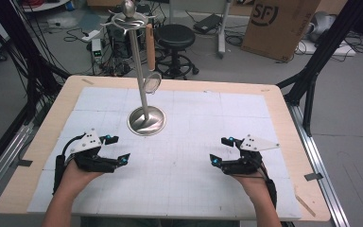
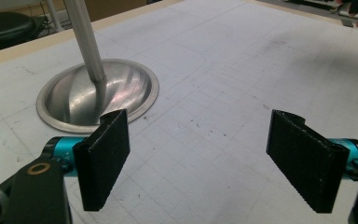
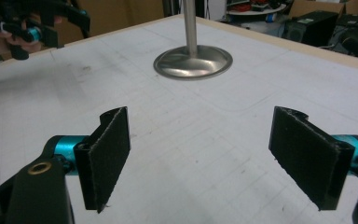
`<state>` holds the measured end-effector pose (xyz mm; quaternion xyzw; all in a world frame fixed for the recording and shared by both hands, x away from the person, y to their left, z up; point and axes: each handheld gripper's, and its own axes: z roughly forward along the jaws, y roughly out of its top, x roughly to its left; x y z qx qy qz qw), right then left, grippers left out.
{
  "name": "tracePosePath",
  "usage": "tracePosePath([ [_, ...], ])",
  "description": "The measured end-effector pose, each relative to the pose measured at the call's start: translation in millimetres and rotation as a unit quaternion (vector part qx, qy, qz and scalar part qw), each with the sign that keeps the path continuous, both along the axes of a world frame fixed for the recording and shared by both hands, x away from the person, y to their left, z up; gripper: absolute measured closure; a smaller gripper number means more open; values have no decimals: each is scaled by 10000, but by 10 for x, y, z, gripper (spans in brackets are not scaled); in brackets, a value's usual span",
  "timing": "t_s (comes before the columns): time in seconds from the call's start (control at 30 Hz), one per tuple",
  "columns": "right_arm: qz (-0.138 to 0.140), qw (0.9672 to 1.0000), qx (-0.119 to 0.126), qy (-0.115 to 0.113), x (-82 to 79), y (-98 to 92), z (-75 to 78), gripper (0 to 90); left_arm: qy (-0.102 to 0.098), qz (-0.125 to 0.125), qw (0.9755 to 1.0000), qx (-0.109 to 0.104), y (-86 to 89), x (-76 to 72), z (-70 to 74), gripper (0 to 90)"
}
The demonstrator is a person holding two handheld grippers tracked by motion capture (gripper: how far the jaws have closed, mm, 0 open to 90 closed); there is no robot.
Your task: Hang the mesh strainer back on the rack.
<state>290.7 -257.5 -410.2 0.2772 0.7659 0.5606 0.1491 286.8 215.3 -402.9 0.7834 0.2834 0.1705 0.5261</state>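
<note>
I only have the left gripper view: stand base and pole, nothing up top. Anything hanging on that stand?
Observer: Yes. In the high view a utensil with a wooden handle hangs from the stand's top rack, its round wire head level with the middle of the pole.
Operator: Right gripper holding anything?
Observer: No. The right gripper has its jaws wide apart with bare mat between them.
Operator: Where is it relative to the stand?
Observer: In the high view the right gripper sits low over the mat, nearer the person and to the right of the stand base; the left gripper mirrors it on the other side, also open.
</note>
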Motion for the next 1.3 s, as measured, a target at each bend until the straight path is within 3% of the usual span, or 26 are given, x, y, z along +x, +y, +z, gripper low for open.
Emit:
tracePosePath([
  [0.2,-75,9997,62,233,-17,-28,-130,188,21,17,10000,-23,4,2,-1,220],
  [0.37,5,9997,32,244,-8,-14,-155,184,18,38,10000,-7,2,20,-1,220],
  [0.8,-103,9996,91,253,-37,-103,-157,183,22,6,10000,29,-8,22,-13,220],
  [1.3,-46,9994,-57,339,-11,-55,-196,183,15,10,10000,47,-13,15,-11,220],
])
